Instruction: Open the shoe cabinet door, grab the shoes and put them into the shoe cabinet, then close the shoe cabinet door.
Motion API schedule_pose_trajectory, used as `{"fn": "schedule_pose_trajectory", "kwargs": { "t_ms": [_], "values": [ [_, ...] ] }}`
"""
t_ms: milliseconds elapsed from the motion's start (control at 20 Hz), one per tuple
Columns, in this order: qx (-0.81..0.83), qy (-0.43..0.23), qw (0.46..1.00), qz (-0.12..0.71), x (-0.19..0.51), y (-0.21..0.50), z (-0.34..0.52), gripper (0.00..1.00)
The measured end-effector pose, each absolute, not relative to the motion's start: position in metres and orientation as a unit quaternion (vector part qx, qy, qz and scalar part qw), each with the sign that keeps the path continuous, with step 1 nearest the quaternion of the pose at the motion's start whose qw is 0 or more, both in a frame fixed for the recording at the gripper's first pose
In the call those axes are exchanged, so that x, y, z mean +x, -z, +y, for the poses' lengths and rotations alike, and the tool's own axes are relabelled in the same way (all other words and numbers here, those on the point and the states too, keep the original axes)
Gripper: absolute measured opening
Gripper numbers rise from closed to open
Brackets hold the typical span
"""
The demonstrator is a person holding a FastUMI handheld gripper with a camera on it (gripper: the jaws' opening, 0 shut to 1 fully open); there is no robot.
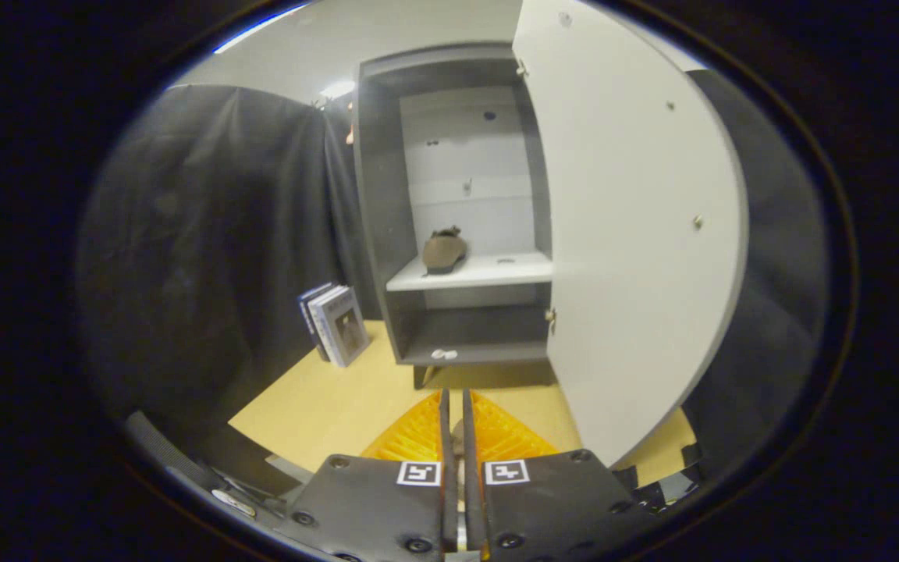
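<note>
Straight ahead of the tool: the shoe cabinet is standing open, well beyond the fingers.
Door: the cabinet door is swinging out to the right.
Shoe: a brown shoe is sitting on the middle shelf, at its left.
Tool: the tool is hanging level over the surface, fingers nearly together, aiming forward; whether they are pinching anything I cannot tell.
Next, likely: reaching right for the door's edge.

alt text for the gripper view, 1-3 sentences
An open shoe cabinet holds a brown shoe on its white middle shelf, its door swung wide to the right. The gripper is nearly closed in front, and books lean by the cabinet's left side.
</note>
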State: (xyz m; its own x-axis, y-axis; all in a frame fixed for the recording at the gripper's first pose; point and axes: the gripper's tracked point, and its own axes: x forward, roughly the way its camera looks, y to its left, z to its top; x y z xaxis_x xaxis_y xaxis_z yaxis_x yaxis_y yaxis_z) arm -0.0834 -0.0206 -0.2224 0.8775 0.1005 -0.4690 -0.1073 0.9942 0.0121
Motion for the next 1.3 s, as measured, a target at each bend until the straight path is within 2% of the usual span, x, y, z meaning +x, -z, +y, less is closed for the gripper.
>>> {"fn": "schedule_pose_trajectory", "kwargs": {
  "t_ms": [250,350,500,550,900,1300],
  "values": [
    [-0.011,-0.054,0.944,0.326,-0.077,0.310,-0.003,0.06],
    [-0.009,-0.052,0.936,0.348,-0.074,0.333,0.002,0.13],
    [-0.016,-0.039,0.927,0.373,-0.064,0.364,0.001,0.11],
    [-0.021,-0.031,0.924,0.382,-0.063,0.376,-0.003,0.16],
    [-0.036,0.003,0.898,0.439,-0.044,0.442,-0.016,0.26],
    [-0.057,0.017,0.862,0.504,-0.038,0.504,-0.030,0.26]
  ]
}}
